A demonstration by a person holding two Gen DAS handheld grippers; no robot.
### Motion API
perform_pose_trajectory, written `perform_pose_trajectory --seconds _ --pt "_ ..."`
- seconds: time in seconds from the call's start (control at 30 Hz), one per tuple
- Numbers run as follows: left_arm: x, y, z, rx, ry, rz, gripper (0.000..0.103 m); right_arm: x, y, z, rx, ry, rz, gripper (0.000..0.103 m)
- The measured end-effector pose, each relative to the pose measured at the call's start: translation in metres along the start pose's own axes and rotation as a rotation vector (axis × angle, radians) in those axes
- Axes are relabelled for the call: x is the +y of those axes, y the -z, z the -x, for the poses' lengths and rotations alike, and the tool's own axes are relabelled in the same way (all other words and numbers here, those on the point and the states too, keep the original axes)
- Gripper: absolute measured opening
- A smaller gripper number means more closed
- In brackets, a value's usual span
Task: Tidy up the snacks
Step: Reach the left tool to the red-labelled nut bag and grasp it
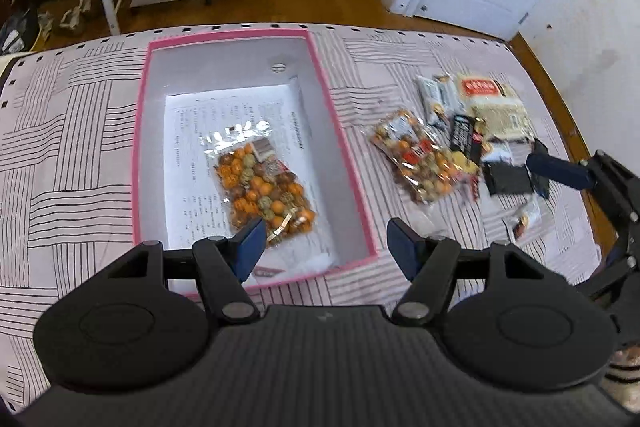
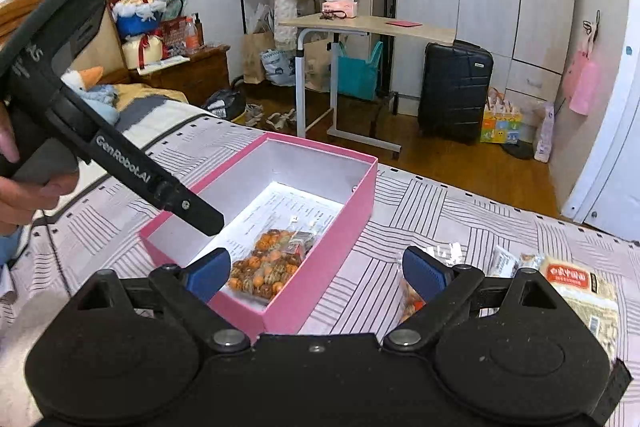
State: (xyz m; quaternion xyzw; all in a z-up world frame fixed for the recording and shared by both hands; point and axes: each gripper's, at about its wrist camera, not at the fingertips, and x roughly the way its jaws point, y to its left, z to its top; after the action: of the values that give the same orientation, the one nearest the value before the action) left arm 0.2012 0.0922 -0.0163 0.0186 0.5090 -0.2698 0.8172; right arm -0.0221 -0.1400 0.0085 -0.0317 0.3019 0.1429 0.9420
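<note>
Pink box [image 1: 344,143] lying open on the bed [image 1: 80,131], long axis running from the near edge toward the far edge, set slightly askew; white inside, a printed sheet [image 1: 208,131] lining the floor. Clear snack bag [image 1: 262,185] flat on that sheet, toward the near end of the box, long axis roughly along the box's own, crimped silver seal pointing to the far end, opposite end nearest the left gripper [image 1: 326,245]. Packed with round orange, brown and greenish balls, a small printed label near the sealed end.

Second bag of the same balls [image 1: 420,159] outside the box on the patterned bedspread, toward the right edge of the bed, lying aslant with a red label across its middle. Just beside and partly overlapping it, a loose heap: slim pale-wrapped bars [image 1: 436,95], a dark packet [image 1: 464,137], a wide beige pack with a red label [image 1: 494,103], small black-and-white wrappers [image 1: 504,171] at the near side.

Left gripper's jaws spread about halfway, nothing between them, above the near end of the box. Right gripper [image 2: 316,273] with jaws spread wide, likewise empty, between the box and the heap. Hand [image 2: 24,187] gripping the left gripper's handle at the left margin of the right wrist view.
</note>
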Motion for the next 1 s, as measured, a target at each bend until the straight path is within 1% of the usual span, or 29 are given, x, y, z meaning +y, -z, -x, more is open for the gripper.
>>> perform_pose_trajectory --seconds 0.07,0.17,0.27,0.3,0.37,0.47,0.5,0.63,0.67,0.77,0.83,0.9,0.93,0.97,1.0 --pt "-0.012 0.004 0.003 -0.008 -0.009 -0.034 0.066 -0.002 0.005 0.011 -0.016 0.011 -0.009 0.095" --pt "-0.029 0.008 0.005 -0.01 0.001 -0.067 0.066 -0.009 0.013 0.025 -0.079 0.066 -0.048 0.095" --pt "-0.05 0.012 0.003 -0.037 -0.023 -0.118 0.067 -0.021 0.023 0.034 -0.115 0.052 -0.073 0.095" --pt "-0.056 0.012 0.0 -0.038 -0.029 -0.133 0.067 -0.026 0.026 0.037 -0.111 0.067 -0.086 0.095" --pt "-0.066 0.011 -0.008 -0.03 -0.031 -0.122 0.067 -0.033 0.033 0.041 -0.091 0.095 -0.098 0.095" --pt "-0.084 0.007 -0.019 -0.024 0.003 -0.131 0.067 -0.043 0.043 0.045 -0.057 0.111 -0.063 0.096" --pt "-0.091 0.005 -0.023 -0.023 0.025 -0.138 0.065 -0.048 0.047 0.044 -0.043 0.114 -0.058 0.096" --pt "-0.117 -0.003 -0.043 -0.003 0.158 -0.103 0.064 -0.071 0.064 0.023 0.01 0.116 -0.03 0.095" --pt "-0.123 -0.005 -0.051 -0.002 0.179 -0.094 0.063 -0.076 0.071 0.012 0.025 0.11 -0.011 0.095" --pt "-0.137 -0.009 -0.08 -0.006 0.195 -0.045 0.063 -0.087 0.087 -0.021 0.069 0.116 0.059 0.095" --pt "-0.142 -0.011 -0.103 -0.013 0.185 -0.015 0.063 -0.094 0.096 -0.041 0.079 0.09 0.092 0.095" --pt "-0.146 -0.014 -0.128 -0.031 0.146 0.003 0.063 -0.103 0.103 -0.057 0.079 0.045 0.104 0.095" --pt "-0.147 -0.016 -0.142 -0.031 0.115 0.005 0.063 -0.109 0.106 -0.068 0.082 0.017 0.107 0.095" --pt "-0.147 -0.018 -0.156 -0.036 0.076 0.012 0.062 -0.113 0.107 -0.079 0.094 0.008 0.107 0.095" --pt "-0.145 -0.021 -0.168 -0.037 0.06 0.03 0.062 -0.118 0.108 -0.092 0.113 0.018 0.106 0.095"
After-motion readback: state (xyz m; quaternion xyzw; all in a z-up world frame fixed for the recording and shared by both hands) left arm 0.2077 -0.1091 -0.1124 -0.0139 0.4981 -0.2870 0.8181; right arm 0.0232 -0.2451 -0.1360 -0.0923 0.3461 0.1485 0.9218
